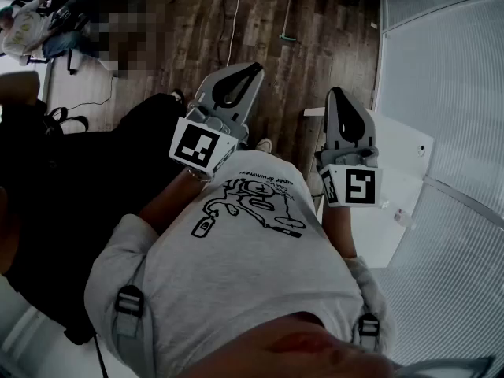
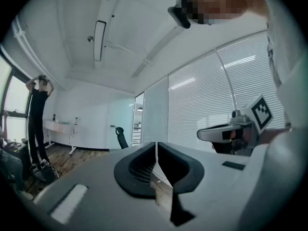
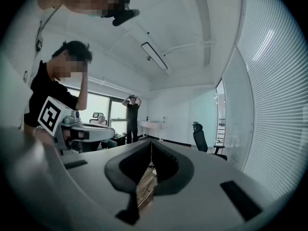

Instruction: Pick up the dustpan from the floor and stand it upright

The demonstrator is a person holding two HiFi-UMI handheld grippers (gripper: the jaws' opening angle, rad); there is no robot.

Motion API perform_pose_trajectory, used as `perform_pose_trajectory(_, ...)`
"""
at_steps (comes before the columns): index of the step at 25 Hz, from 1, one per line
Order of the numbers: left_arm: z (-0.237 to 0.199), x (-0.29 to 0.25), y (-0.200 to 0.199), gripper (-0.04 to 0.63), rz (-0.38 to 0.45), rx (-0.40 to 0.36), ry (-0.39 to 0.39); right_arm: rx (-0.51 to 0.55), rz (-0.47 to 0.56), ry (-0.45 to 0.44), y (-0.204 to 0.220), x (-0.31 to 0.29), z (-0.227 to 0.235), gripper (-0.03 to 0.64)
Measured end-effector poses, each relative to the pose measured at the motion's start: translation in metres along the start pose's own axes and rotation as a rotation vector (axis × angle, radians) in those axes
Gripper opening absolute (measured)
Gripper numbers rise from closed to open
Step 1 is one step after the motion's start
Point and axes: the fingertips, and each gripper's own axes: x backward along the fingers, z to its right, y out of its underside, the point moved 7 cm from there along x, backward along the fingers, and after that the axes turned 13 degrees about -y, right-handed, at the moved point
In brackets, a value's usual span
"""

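Note:
No dustpan shows in any view. In the head view my left gripper [image 1: 253, 69] is held out level in front of my chest, jaws shut with nothing between them. My right gripper [image 1: 335, 93] is beside it on the right, also shut and empty. In the left gripper view the closed jaws [image 2: 156, 144] point across the room, and the right gripper [image 2: 230, 132] shows at the right. In the right gripper view the shut jaws [image 3: 150, 142] face the same room, with the left gripper [image 3: 83, 132] at the left.
Dark wood floor [image 1: 260, 22] lies below. A white panel [image 1: 405, 176] and a blinds-covered glass wall [image 1: 449, 69] are on the right. A person in black [image 1: 63, 195] stands close on my left. A thin pole [image 1: 287, 18], a cable [image 1: 233, 22] and an office chair [image 3: 202, 136] are farther off.

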Motion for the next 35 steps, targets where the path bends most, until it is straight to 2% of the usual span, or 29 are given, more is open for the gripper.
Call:
perform_pose_trajectory(13,0.048,-0.007,0.011,0.014,-0.041,-0.010,-0.020,-0.030,-0.002,-0.008,0.015,0.044,0.030,0.008)
perform_pose_trajectory(20,0.063,-0.030,0.017,0.014,-0.059,-0.012,0.000,-0.066,-0.017,-0.005,0.025,0.046,0.056,0.008)
perform_pose_trajectory(29,0.017,-0.091,0.014,0.014,-0.048,-0.007,0.023,-0.037,-0.018,0.012,0.019,-0.019,0.093,0.008)
perform_pose_trajectory(35,-0.035,-0.134,0.004,0.014,-0.035,-0.005,0.029,-0.026,-0.020,0.018,0.003,-0.084,0.114,0.008)
